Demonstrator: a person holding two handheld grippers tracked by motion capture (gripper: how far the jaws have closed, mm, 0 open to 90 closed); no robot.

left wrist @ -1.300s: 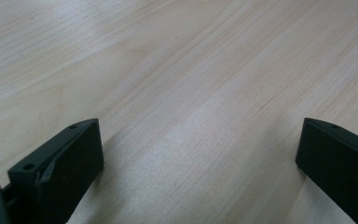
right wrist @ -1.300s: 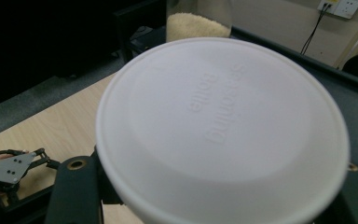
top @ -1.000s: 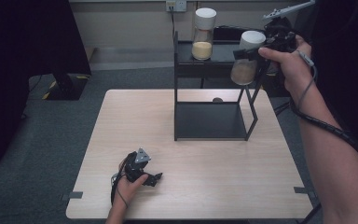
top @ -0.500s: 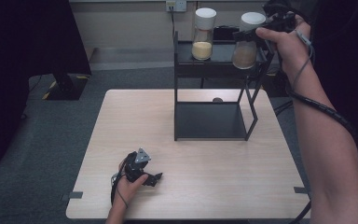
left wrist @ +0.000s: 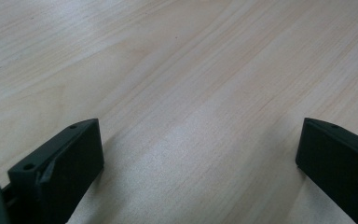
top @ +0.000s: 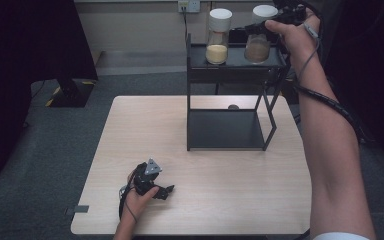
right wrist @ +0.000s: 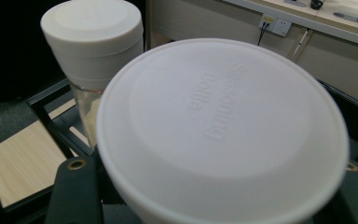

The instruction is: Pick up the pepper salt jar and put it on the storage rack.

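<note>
My right gripper point(top: 256, 26) is shut on a clear seasoning bottle point(top: 258, 47) with brown powder and a white lid point(right wrist: 223, 126), gripped just under the lid. The bottle is upright at the right of the black rack's top shelf point(top: 232, 62); whether its base rests there I cannot tell. A second white-lidded bottle point(top: 218, 35) with yellow powder stands on the shelf to its left, also seen as the farther bottle point(right wrist: 93, 37). My left gripper point(top: 166, 191) lies on the wooden table point(top: 220, 200) near the front edge, open, with bare wood between its fingertips point(left wrist: 200, 163).
The black rack's lower shelf point(top: 225, 129) is bare and sits at the table's far right. A small dark round spot point(top: 233, 106) lies on the table behind it. A dark screen stand point(top: 70, 92) is on the floor at left, and wall sockets point(top: 189, 6) are behind.
My right hand carried the brown bottle up and leftward, from beside the rack's right post to the top shelf next to the yellow bottle. The left hand stayed still.
</note>
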